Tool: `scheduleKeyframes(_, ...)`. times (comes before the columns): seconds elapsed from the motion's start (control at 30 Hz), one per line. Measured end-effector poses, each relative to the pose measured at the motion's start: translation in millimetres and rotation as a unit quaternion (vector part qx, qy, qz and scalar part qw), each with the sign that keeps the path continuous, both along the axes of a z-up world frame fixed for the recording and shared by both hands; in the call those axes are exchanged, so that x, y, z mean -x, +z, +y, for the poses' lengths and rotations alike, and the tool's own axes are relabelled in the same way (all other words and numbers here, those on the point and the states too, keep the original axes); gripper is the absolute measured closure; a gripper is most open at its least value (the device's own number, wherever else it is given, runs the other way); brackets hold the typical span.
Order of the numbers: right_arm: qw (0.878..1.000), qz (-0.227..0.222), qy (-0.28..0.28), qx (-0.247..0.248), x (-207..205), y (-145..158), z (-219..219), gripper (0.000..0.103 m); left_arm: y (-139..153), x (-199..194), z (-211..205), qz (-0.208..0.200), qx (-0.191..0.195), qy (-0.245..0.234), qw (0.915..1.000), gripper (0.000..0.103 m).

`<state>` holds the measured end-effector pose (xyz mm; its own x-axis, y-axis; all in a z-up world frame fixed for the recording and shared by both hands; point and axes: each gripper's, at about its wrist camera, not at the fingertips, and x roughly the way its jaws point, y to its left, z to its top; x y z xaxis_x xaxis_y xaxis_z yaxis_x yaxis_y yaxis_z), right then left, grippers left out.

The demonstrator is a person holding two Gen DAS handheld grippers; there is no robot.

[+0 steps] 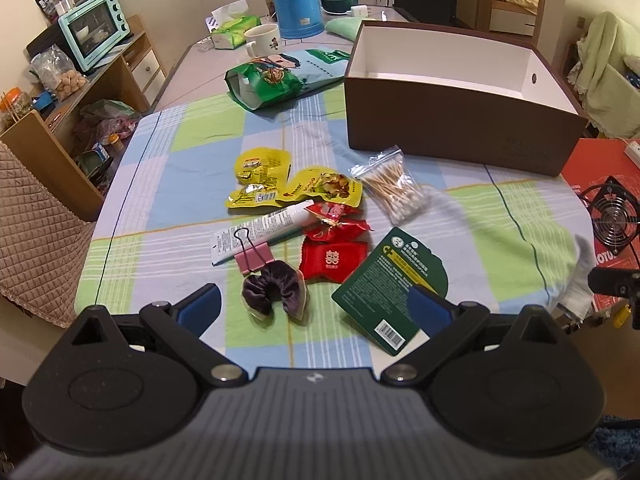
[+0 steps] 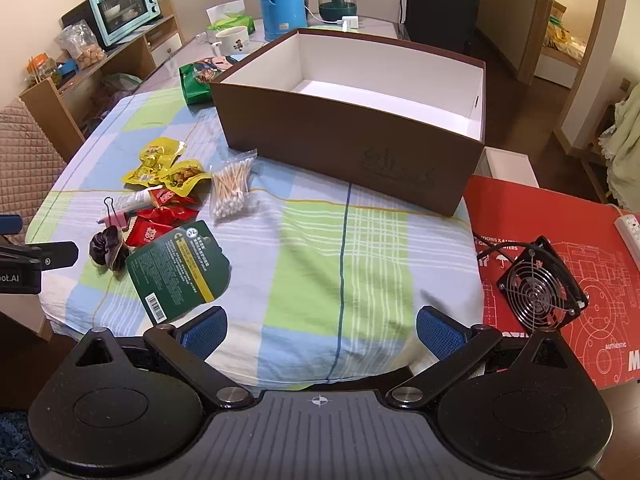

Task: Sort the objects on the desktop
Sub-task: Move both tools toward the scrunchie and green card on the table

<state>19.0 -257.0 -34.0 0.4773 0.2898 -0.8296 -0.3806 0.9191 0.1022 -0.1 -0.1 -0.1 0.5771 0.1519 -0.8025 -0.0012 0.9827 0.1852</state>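
My left fingers point(image 1: 316, 308) and right fingers point(image 2: 320, 332) are spread wide, holding nothing; the hair tie point(image 1: 276, 286) on the counter point(image 1: 192, 160) ahead looks soft, light, probably squashy, so pinch across its band.

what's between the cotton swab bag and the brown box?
Nothing: bare checked cloth separates the cotton swab bag from the brown box. The right wrist view shows the gap best; the left wrist view agrees.

both wrist views tilt down, sharing the brown box point(image 1: 460, 128) point(image 2: 344, 144).
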Motion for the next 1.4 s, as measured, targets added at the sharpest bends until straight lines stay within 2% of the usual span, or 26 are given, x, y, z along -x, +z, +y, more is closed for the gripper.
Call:
scheduleKeyframes(0.5,1.000,0.001,0.003,0.013,8,1,8,0.000,0,7,5,0.006,0.025,0.002,0.9997,0.004)
scheduleKeyframes(1.4,1.000,0.002,0.005,0.024,1,0,19,0.000,-6,1,16,0.015,0.041,0.006,0.9991,0.005)
